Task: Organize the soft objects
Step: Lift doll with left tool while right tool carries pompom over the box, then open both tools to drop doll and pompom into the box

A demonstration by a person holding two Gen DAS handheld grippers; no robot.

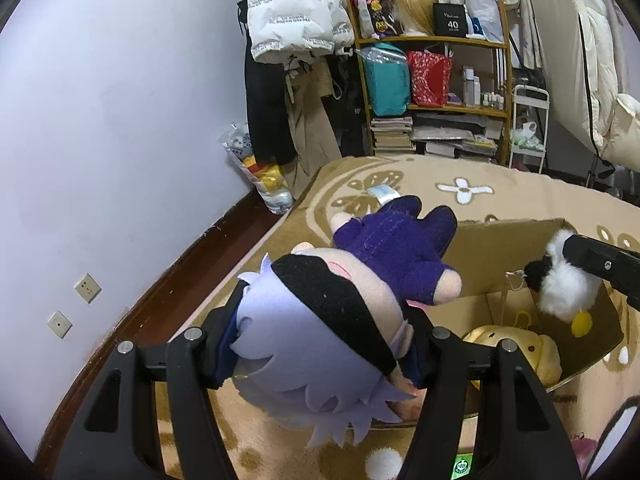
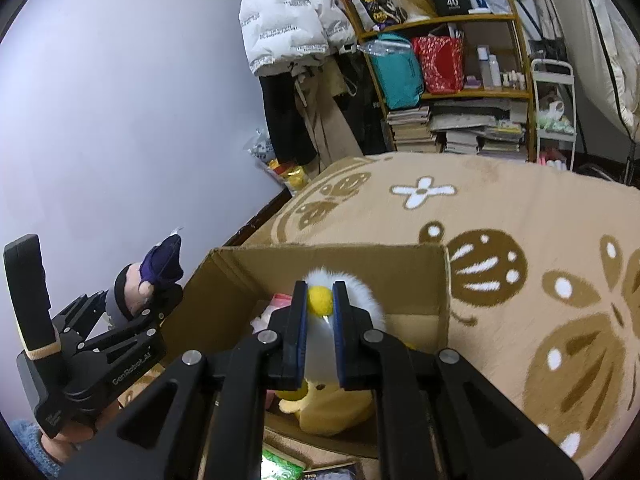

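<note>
hanging over the cardboard box [image 2: 240, 280], your two toys sit clear of its floor. your left gripper [image 1: 320, 344] clamps the pale-haired doll [image 1: 320, 320] by its head. your right gripper [image 2: 320, 320] is pinched tight on the white fluffy toy [image 2: 364, 292] with the yellow ball. a yellow plush [image 2: 332, 404] lies inside the box, on the patterned blanket [image 2: 520, 208].

Home bedroom: patterned blanket [image 2: 520, 216], hanging puffer jacket [image 1: 296, 8], cluttered bookshelf [image 1: 436, 80].
</note>
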